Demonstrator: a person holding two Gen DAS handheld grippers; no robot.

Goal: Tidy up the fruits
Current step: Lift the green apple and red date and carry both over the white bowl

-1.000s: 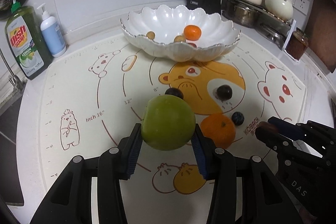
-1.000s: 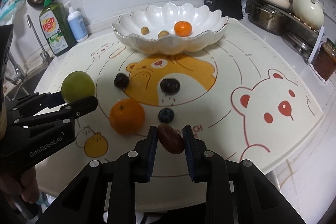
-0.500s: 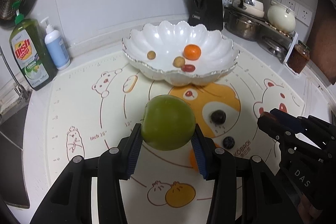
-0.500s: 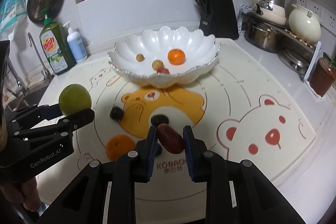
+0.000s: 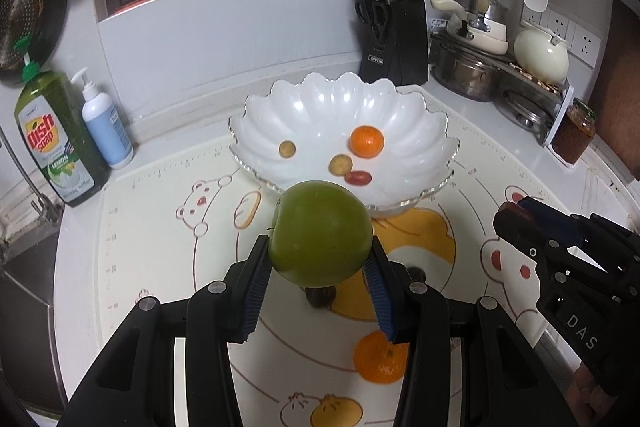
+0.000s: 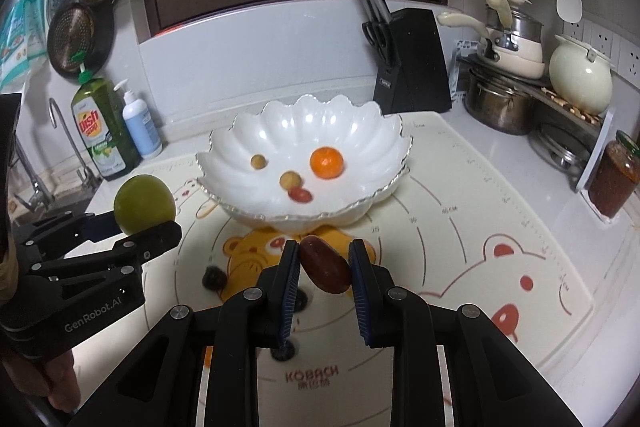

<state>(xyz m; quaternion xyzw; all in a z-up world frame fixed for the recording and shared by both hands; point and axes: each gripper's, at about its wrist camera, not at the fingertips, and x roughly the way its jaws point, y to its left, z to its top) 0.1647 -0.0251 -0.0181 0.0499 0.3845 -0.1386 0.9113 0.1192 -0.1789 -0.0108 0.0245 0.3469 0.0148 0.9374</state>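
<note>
Tongs of left gripper (image 5: 320, 263) clamp a round green apple (image 5: 320, 233); right tongs (image 6: 325, 263) clamp a dark red oval fruit (image 6: 325, 264), both before the white scalloped bowl (image 6: 360, 131).

Dark fruit (image 5: 320, 297) on mat half hidden behind green apple (image 5: 320, 239); orange (image 5: 380, 357) partly behind gripper fingers (image 5: 380, 295); blueberry (image 6: 283, 351) blurred.

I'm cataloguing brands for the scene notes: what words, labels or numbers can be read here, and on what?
"Dish soap", "LEMON": green dish-soap bottle.
"KOBACH": cream bear-print silicone mat; the line below is too blurred.
"45 CM": the mat's ruler arc; other ruler numbers too small.
"GenRobot.AI": left gripper body.
"DAS": right gripper body.
Black knife block badge: unreadable.
</note>
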